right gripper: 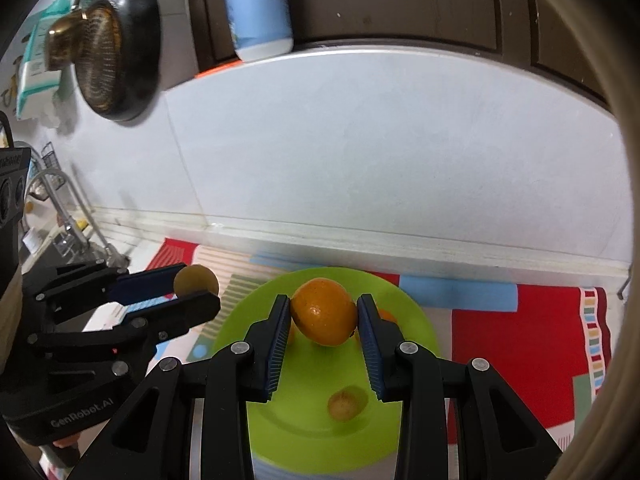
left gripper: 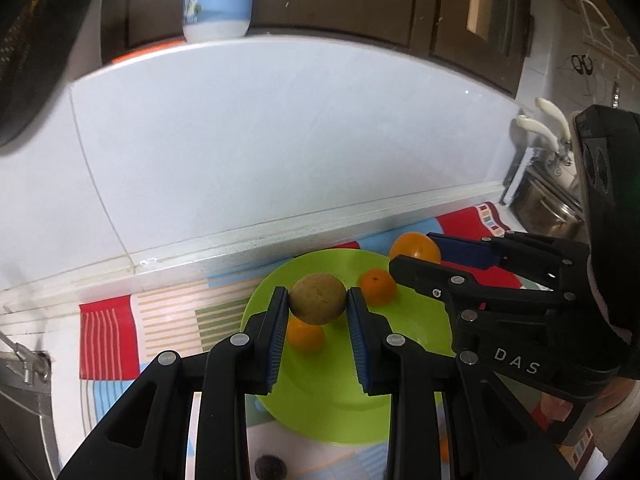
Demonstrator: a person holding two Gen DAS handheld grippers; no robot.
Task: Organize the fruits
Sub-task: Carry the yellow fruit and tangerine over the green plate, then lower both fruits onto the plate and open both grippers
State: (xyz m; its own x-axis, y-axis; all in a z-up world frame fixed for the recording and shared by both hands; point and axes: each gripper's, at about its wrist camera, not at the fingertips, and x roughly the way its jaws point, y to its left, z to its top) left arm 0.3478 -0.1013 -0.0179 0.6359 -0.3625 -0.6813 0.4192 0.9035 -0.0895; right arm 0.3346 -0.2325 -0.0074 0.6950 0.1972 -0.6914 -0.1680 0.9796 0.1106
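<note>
We see a plate (left gripper: 320, 408) lying on a patterned mat (left gripper: 168, 320), which lies on the counter before the wall (left gripper: 280, 140). Two small oranges (left gripper: 306, 334) rest on the plate. Above it the left gripper (left gripper: 318, 300) holds a round fruit (left gripper: 318, 298) between its fingers, and just to its right the right gripper (right gripper: 324, 316) holds a bigger orange (right gripper: 324, 312). A cup (right gripper: 258, 8) stands on the ledge atop the wall; a tap (right gripper: 60, 196) is at the far left

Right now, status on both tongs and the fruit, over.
Left tongs shut on brownish fruit. Right tongs shut on orange. Both above green plate, fruit already on it. Nothing blocking.
</note>
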